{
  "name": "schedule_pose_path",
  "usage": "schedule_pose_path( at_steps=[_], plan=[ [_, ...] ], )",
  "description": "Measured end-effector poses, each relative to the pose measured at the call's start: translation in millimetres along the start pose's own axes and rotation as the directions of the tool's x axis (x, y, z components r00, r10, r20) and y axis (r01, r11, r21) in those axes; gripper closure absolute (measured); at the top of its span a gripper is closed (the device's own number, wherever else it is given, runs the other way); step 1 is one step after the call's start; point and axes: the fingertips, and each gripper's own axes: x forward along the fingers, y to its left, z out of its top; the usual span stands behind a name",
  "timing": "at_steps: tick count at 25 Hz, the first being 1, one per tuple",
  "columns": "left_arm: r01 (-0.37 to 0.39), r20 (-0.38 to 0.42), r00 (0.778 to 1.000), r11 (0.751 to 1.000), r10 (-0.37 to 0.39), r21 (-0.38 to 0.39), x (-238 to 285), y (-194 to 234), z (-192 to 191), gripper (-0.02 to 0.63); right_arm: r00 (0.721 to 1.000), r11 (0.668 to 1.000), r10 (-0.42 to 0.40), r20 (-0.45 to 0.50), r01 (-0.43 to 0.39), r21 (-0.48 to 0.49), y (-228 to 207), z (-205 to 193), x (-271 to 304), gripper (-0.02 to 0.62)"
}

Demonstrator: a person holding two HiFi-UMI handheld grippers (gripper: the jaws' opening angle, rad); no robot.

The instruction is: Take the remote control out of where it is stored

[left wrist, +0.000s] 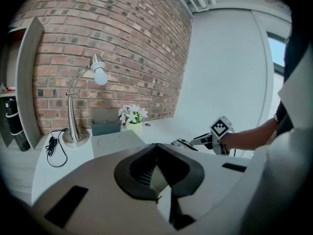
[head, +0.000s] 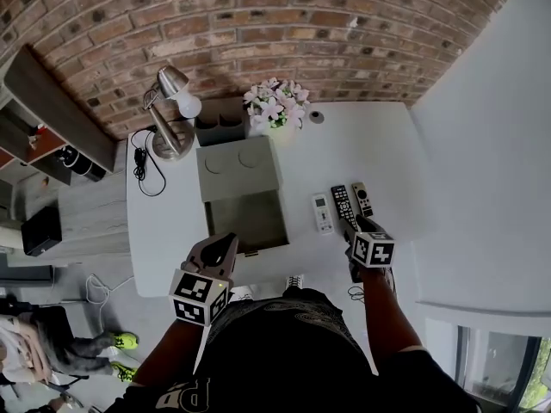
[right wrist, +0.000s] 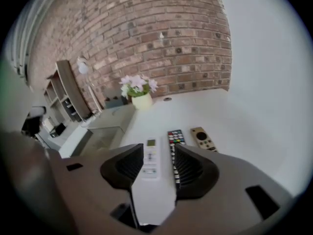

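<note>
The right gripper (head: 355, 229) is hovering over the near ends of three remotes, fingers spread wide and pinching nothing. The slim white plastic remote control (head: 321, 212), the black button-covered remote (head: 342, 201) and the short tan remote (head: 362, 198) are lying side by side on the white desk (head: 387, 144), right of the grey box organiser (head: 237, 169), whose drawer (head: 250, 220) is gaping toward the near edge; bare desk is running beyond them to the pot of pale flowers (head: 275, 106) and across to the white wall (head: 482, 144); the left gripper (head: 225, 243) is hanging at the near edge, fingers pressed together, empty; the black remote's near end is hiding under the right gripper; the drawer's inside is looking too dim to read.
</note>
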Motion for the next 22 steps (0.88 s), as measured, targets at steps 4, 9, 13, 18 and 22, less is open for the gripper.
schedule_pose_path(
  at_steps=[4, 9, 13, 18, 22],
  plan=[
    [0.052, 0.012, 0.999, 0.999, -0.053, 0.014, -15.3, -8.1, -2.9, 0.6, 0.983, 0.993, 0.109, 0.145, -0.113, 0.019, 80.7, 16.7, -40.5, 0.586],
    [0.11, 0.024, 0.994, 0.994, -0.11, 0.012, -25.5, -21.4, -14.6, 0.6, 0.915, 0.952, 0.304, 0.264, -0.302, -0.05, 180.2, 31.8, -88.9, 0.589],
    [0.112, 0.069, 0.991, 0.994, -0.113, 0.007, -43.3, -33.5, -9.8, 0.6, 0.864, 0.908, 0.418, 0.28, -0.39, -0.15, 226.0, 31.0, -116.6, 0.591],
    [0.064, 0.123, 0.99, 0.998, -0.065, 0.01, -73.5, -49.3, -5.6, 0.6, 0.836, 0.863, 0.5, 0.227, -0.458, -0.214, 248.0, 15.1, -132.2, 0.591],
    [-0.003, 0.144, 0.99, 1.0, 0.006, -0.025, -86.8, -69.3, -13.7, 0.6, 0.804, 0.817, 0.565, 0.185, -0.514, -0.261, 249.6, 1.0, -154.5, 0.591]
  ],
)
